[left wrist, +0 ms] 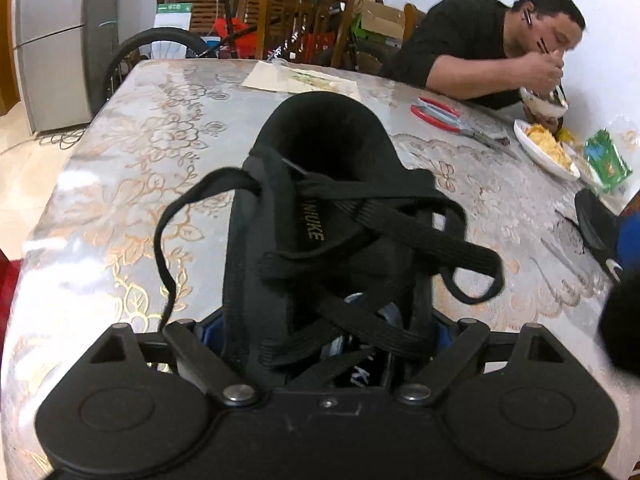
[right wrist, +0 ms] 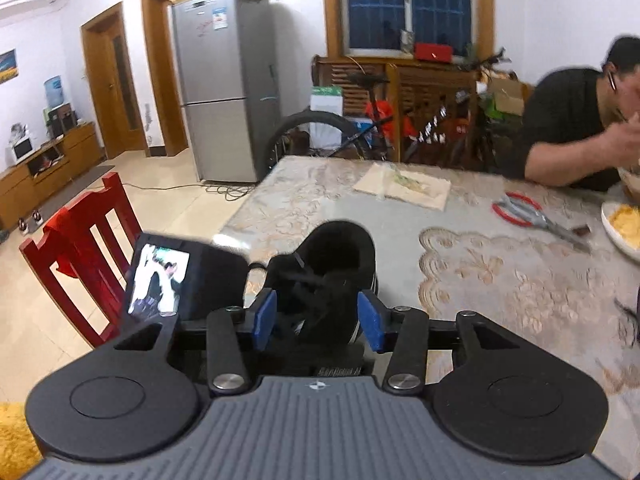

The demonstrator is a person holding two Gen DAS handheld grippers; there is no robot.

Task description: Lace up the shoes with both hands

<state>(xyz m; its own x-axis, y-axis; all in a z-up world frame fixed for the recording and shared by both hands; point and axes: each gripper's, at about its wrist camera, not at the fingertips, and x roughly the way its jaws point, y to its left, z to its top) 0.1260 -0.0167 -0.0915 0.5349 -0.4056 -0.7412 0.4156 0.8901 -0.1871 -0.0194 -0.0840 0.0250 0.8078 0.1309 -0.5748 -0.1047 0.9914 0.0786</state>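
Left wrist view looks straight down a black fabric low-top shoe (left wrist: 320,208) standing on the glossy floral-patterned table (left wrist: 120,184), its flat black woven laces (left wrist: 360,240) crossed loosely with one loop hanging off each side. The left hand-held gripper (left wrist: 320,344) stands wide, straddling the toe with nothing pinched; the right hand-held gripper (right wrist: 316,316) has its blue pads (right wrist: 266,316) apart on either side of the shoe, also empty. I'd judge the shoe light and apt to slide, the laces limp, best pinched mid-loop.
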